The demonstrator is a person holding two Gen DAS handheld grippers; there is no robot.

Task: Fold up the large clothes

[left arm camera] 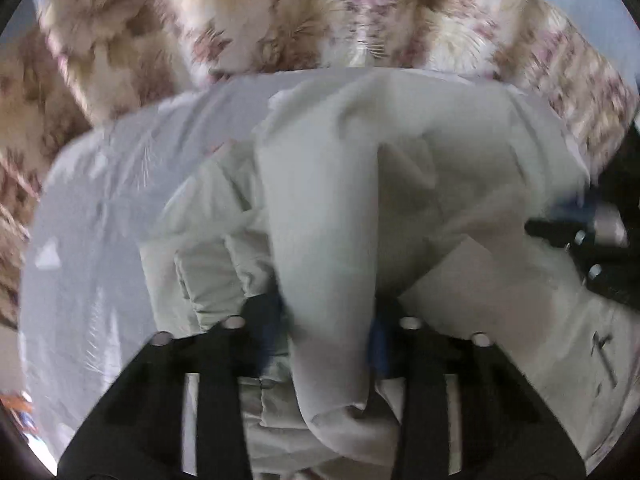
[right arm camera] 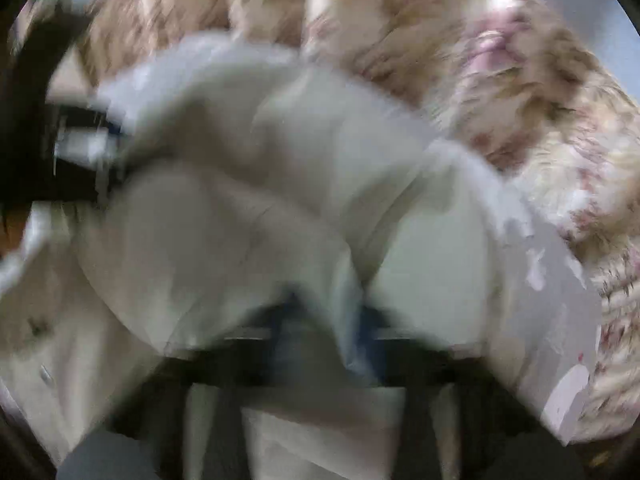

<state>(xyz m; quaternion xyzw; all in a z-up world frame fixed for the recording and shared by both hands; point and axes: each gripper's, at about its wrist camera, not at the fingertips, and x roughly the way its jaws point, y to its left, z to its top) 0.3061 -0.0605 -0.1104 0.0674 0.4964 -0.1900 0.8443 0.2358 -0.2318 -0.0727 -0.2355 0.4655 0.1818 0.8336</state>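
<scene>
Left gripper (left arm camera: pixel 328 320) pinching pale garment (left arm camera: pixel 344 184), angled downward

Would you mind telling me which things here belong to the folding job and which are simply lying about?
Part of the job:
- pale grey-green padded garment
- left tongs, a fold of the garment between them
- right tongs, shut on a fold of it
- light grey plastic sheet under the garment

Lying about:
- beige and pink floral bedcover
</scene>
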